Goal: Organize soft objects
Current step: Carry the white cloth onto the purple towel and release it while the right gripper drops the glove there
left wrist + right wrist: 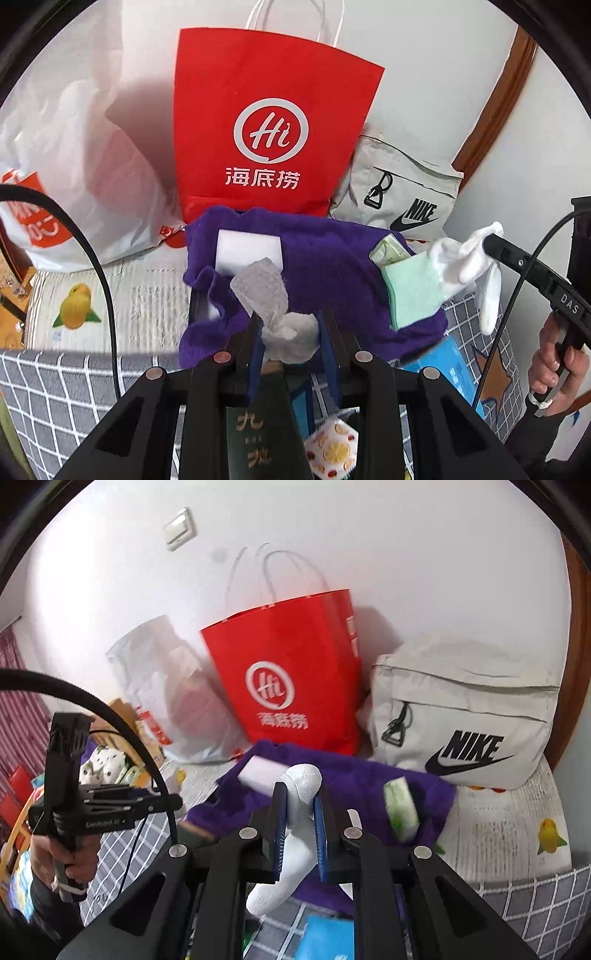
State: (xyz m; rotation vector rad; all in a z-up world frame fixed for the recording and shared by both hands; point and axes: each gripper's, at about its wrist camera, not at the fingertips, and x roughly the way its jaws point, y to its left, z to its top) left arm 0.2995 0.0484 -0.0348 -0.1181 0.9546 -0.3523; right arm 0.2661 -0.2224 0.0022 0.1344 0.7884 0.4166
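a: what does the left claw [290, 334] hold?
b: a grey knitted sock [273, 306], bunched and pinched between the blue pads; its lower end is hidden behind the claw's black frame.
a: and the right claw [300, 808]?
b: it is clamped on a white sock [291, 845], ribbed, toe rounded above the pads, the other end drooping below them; from the left wrist view that sock looks floppy and partly blown out by light.
a: what lies under them?
b: a fuzzy purple cloth [332, 266] spread over something whose edges are covered; on it a smooth white block [249, 251], a mint green sock [410, 291] and a green-printed packet [400, 808], blurred.
a: behind?
b: a stiff red paper bag [273, 122], handles cut off at the top; a crinkled plastic bag [66, 155]; a pale canvas bag [465, 716].
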